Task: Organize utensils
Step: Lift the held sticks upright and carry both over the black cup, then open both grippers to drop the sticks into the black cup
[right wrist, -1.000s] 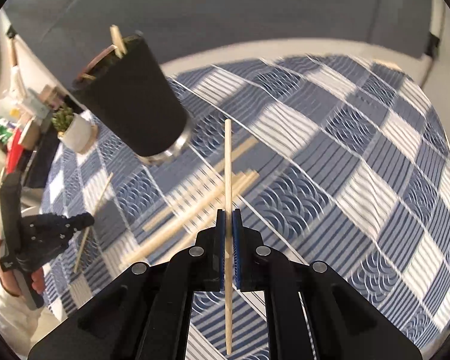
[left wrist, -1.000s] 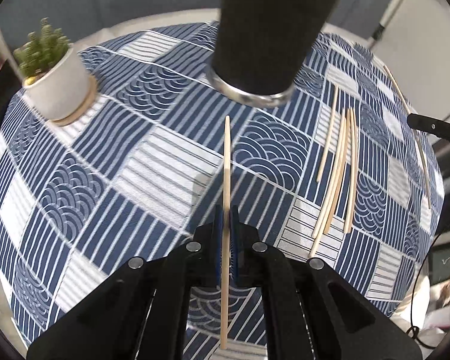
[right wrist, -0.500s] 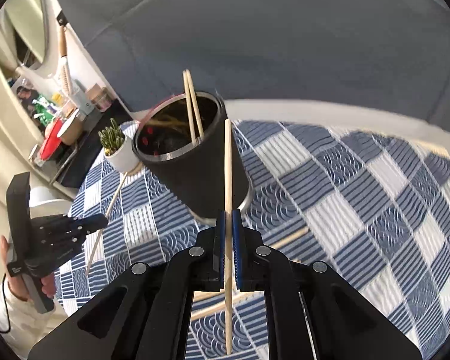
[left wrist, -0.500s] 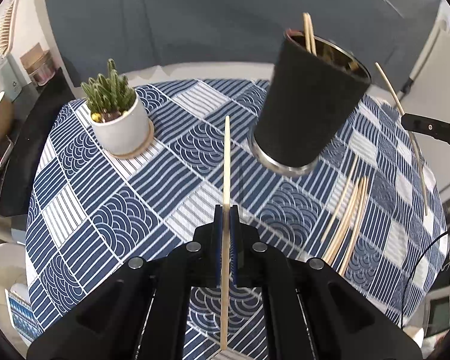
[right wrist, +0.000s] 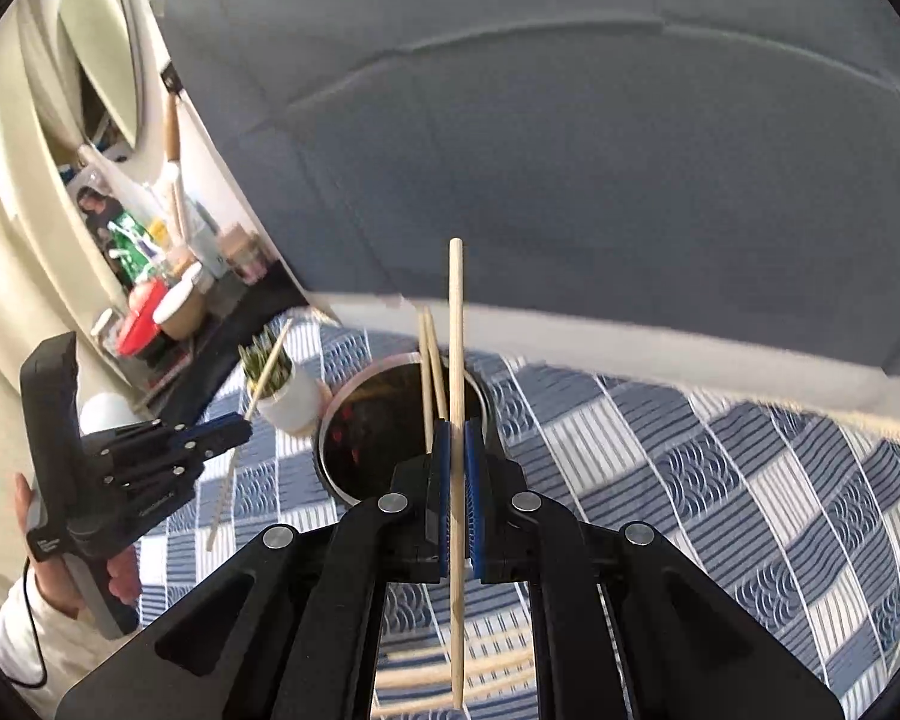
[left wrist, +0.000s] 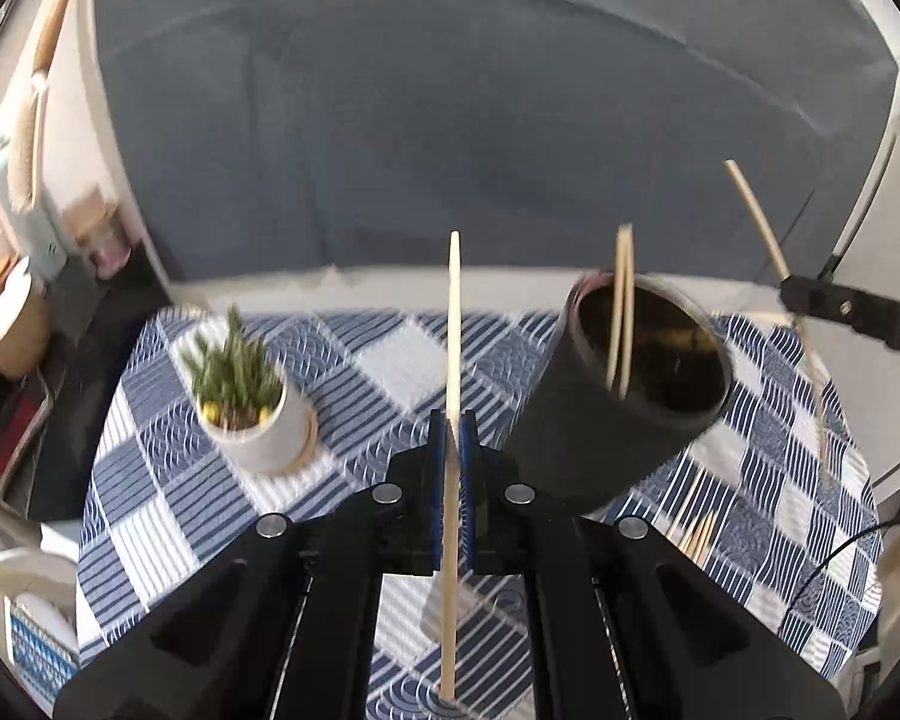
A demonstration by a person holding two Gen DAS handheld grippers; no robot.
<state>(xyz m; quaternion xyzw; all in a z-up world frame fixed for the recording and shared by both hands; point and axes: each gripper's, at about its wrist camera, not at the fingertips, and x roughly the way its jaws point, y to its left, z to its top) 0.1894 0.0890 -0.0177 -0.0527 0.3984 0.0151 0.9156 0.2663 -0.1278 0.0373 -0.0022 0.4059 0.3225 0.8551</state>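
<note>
My left gripper [left wrist: 451, 426] is shut on a wooden chopstick [left wrist: 453, 324] that points up and away, left of the black cup [left wrist: 600, 420]. Two chopsticks [left wrist: 623, 300] stand in that cup. My right gripper [right wrist: 457, 438] is shut on another chopstick [right wrist: 456, 330], just in front of the cup's open mouth [right wrist: 384, 420]. In the left wrist view the right gripper [left wrist: 810, 300] shows at the right edge with its chopstick [left wrist: 756, 216]. In the right wrist view the left gripper [right wrist: 234, 426] shows at the left, held by a hand. Loose chopsticks [left wrist: 696, 522] lie on the cloth near the cup.
A small potted plant [left wrist: 246, 396] in a white pot stands on a coaster left of the cup. The round table wears a blue and white patterned cloth [left wrist: 390, 360]. A grey sofa back [left wrist: 480, 120] rises behind. Shelves with jars and cups [right wrist: 168, 276] stand at the far left.
Both grippers have risen and tilted up with their chopsticks still held. The cup's open mouth has come into view, and the right gripper now hangs close in front of it.
</note>
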